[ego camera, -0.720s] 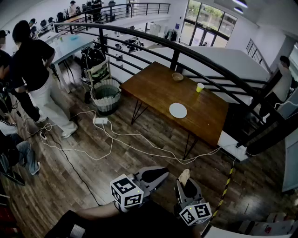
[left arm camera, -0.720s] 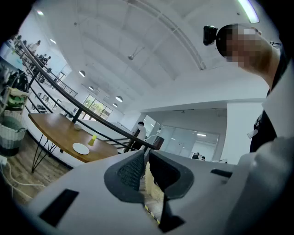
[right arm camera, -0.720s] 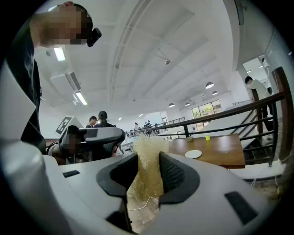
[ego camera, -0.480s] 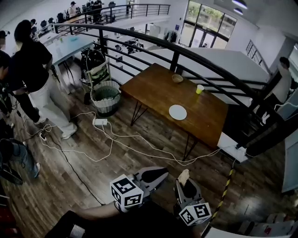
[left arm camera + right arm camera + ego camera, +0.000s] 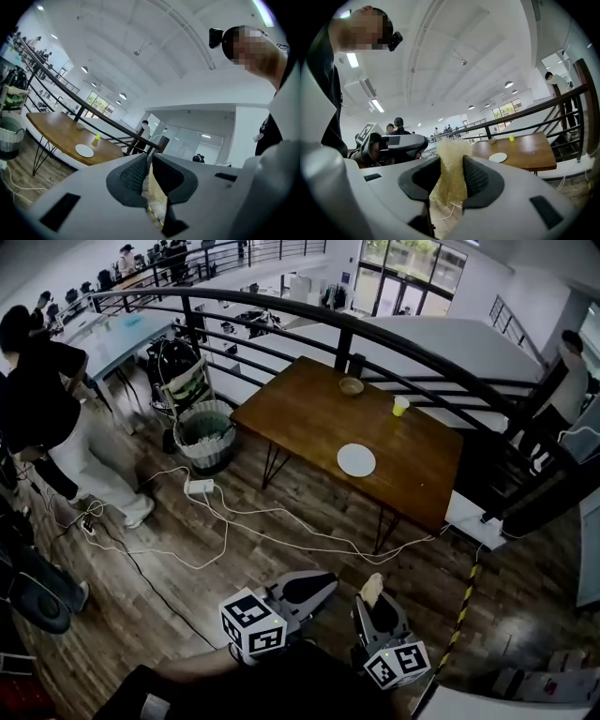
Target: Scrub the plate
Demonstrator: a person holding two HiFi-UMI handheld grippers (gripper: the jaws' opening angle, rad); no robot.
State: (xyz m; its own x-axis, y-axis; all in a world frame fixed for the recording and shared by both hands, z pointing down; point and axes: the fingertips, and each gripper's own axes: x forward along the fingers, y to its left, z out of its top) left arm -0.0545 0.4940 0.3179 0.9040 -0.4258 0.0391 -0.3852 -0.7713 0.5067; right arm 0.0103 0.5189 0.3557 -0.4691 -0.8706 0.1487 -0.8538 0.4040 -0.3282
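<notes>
Down at 6 o'clock in the head view, both grippers hover over the wood floor, well apart from the table point(image 5: 298, 407). The left gripper point(image 5: 314, 586) sits at 9 o'clock of the right gripper point(image 5: 374, 607). Seen in its own view, the left gripper's jaws are drawn almost together, leaving only a thin slit, and nothing sits between them. The right gripper's jaws are clamped on a pale yellow mesh scrubber point(image 5: 451, 171), whose frayed top sticks up past the jaw tips. The white plate point(image 5: 356, 459) lies flat on the brown table, far off at 12 o'clock from the grippers and near the table's front edge, with neither gripper touching it. A yellow cup point(image 5: 401, 405) stands at 1 o'clock of the plate, apart from it, and a small bowl point(image 5: 352, 385) rests at 12 o'clock, close to the black railing point(image 5: 281, 304). A woven basket point(image 5: 203, 432) stands on the floor at 9 o'clock of the table, and white cables trail across the boards.
</notes>
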